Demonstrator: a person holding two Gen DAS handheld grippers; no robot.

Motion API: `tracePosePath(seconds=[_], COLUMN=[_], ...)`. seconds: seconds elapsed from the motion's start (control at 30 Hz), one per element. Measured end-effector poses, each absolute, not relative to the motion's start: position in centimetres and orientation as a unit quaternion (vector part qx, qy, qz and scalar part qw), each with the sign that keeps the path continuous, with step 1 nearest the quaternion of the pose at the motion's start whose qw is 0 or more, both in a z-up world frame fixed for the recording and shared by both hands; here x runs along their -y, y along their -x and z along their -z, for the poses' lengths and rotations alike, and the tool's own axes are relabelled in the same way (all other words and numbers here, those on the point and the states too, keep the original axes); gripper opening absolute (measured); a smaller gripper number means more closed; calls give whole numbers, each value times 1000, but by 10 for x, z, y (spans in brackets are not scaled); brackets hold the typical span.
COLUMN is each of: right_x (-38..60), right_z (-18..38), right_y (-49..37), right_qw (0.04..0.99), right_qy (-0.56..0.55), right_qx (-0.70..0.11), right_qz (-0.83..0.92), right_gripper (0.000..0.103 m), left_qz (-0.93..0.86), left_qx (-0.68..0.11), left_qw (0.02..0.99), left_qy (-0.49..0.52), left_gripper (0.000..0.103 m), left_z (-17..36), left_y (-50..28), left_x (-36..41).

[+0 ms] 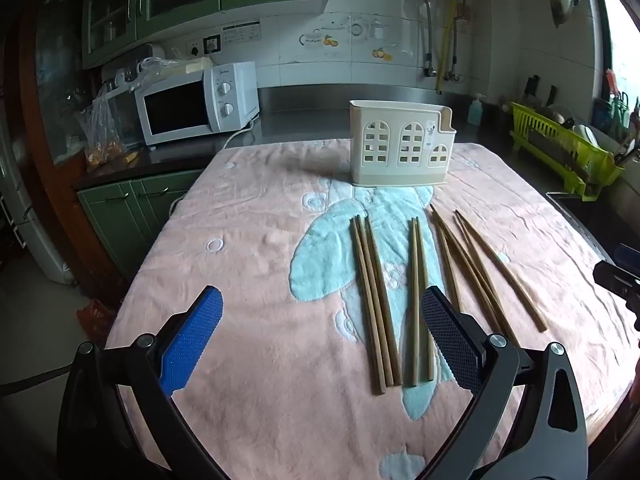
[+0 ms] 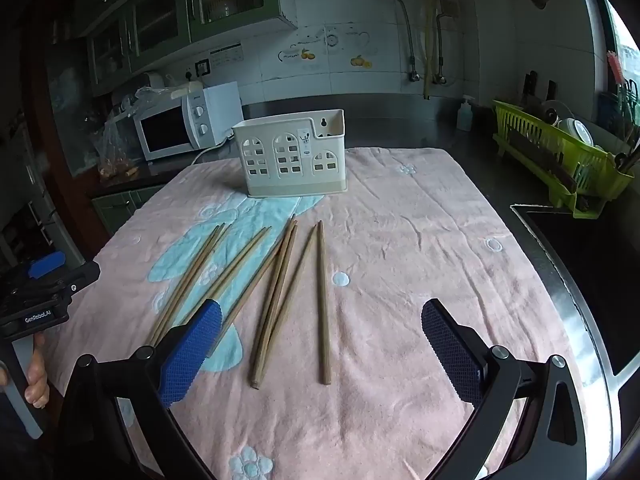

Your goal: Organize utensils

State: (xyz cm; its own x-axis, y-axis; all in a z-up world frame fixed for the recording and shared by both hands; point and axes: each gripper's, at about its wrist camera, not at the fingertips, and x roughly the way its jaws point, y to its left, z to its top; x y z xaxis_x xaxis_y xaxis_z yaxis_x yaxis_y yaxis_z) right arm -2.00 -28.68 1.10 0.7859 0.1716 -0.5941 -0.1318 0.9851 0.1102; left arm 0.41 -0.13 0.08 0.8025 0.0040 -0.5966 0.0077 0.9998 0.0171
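Several wooden chopsticks (image 1: pixel 376 304) lie in loose groups on a pink and blue towel (image 1: pixel 248 264); they also show in the right wrist view (image 2: pixel 280 292). A cream utensil holder (image 1: pixel 401 147) with window cut-outs stands upright at the towel's far side, also in the right wrist view (image 2: pixel 294 156). My left gripper (image 1: pixel 320 320) is open and empty, above the towel near the chopsticks' near ends. My right gripper (image 2: pixel 320 332) is open and empty, over the rightmost chopsticks (image 2: pixel 323 304).
A white microwave (image 1: pixel 196 104) sits on the counter at the far left. A green dish rack (image 2: pixel 560 160) stands at the right beside a dark sink (image 2: pixel 592 264). The left gripper's body (image 2: pixel 40 300) shows at the right wrist view's left edge.
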Motion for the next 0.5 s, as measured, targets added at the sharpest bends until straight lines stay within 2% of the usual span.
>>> tracePosePath(seconds=[0.5], right_x=[282], right_z=[-12], right_y=[22], right_qw=[944], right_qy=[-23], right_qx=[-318], right_qz=[-79], right_gripper=[97], left_qz=[0], left_qx=[-305], left_qw=[952], left_qy=[-11], left_gripper=[98], left_z=[-3], left_y=[1], left_x=[-3])
